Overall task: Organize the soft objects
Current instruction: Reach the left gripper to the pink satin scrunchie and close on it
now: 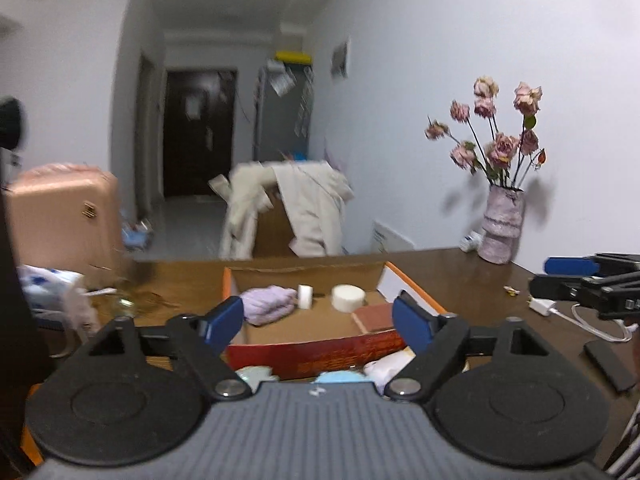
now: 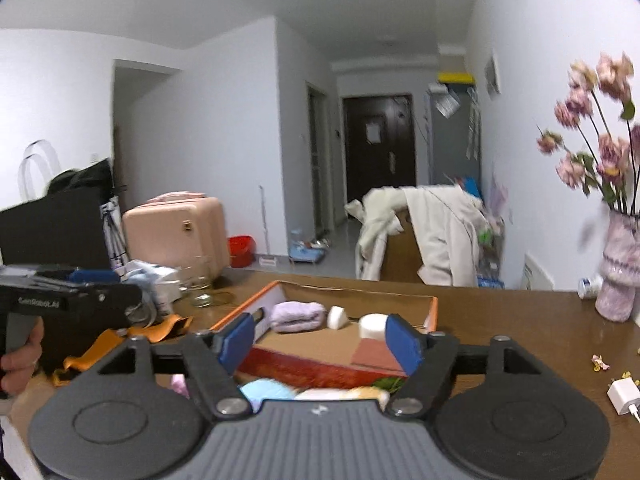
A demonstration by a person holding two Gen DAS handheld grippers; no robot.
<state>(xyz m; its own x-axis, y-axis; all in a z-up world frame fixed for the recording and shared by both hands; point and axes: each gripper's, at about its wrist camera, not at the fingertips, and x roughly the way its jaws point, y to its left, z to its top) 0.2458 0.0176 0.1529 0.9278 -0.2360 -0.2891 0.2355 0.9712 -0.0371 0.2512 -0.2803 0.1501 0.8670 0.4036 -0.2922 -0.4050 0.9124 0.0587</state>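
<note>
While both tongs hover near level over the box [image 1: 312, 350], left tongs [image 1: 318, 322] gaping empty, right tongs [image 2: 322, 340] likewise.

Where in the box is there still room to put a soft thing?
The box has a bare floor in front of the purple towel and round white sponge, behind its red front wall. The back row is crowded.

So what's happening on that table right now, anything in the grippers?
Nothing is held. A person holds a gripper in each hand; the left gripper and the right gripper are both open and empty, hanging over the near edge of an open cardboard box. Inside the box lie a folded lilac towel, two white sponges and a reddish flat pad. More soft items sit on the wooden table in front of the box.
</note>
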